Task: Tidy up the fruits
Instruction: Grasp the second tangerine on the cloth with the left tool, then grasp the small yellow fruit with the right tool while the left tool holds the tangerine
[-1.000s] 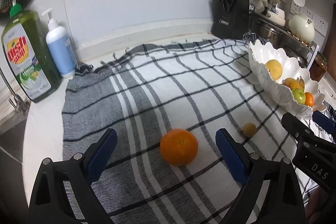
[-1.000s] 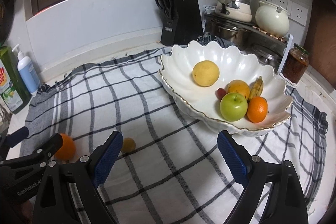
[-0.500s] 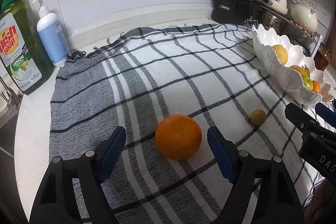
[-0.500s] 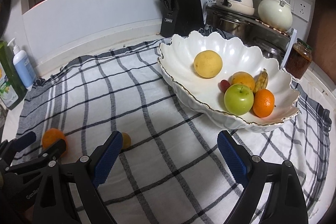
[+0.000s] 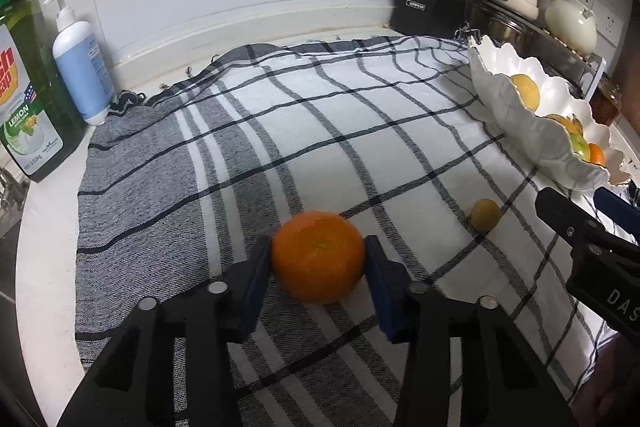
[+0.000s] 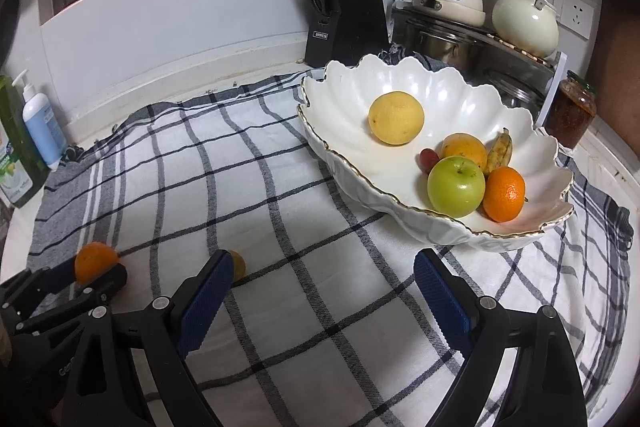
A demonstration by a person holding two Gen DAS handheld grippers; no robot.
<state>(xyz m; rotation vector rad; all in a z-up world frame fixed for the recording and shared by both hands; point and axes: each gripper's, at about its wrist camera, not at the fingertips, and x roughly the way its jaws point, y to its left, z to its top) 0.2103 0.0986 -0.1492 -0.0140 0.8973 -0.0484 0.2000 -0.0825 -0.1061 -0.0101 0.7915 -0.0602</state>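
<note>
While the left gripper (image 5: 319,259) closes, one orange (image 5: 319,255) sits between its blue jaws on the checked cloth (image 5: 320,131), both pads against its sides; a second ago the jaws stood wide with the orange lying clear of them. One small yellow fruit (image 5: 485,214) lies apart on the cloth, near the right gripper (image 6: 320,299), whose jaws are spread wide with nothing between them, as before.

Count in the scalloped white bowl (image 6: 344,95): one yellow citrus (image 6: 396,117), one green apple (image 6: 456,186), two orange fruits (image 6: 504,193), one small banana (image 6: 500,151), one red piece partly hidden.

On the bench: two bottles, one green dish soap (image 5: 30,99) labelled "LEMON", one blue pump bottle (image 5: 82,67); one black knife block (image 6: 344,19) with a white "OPPEIN" tag; one jar (image 6: 572,111). The right gripper body, seen from the left wrist camera, reads "DAS", the rest cut off.
</note>
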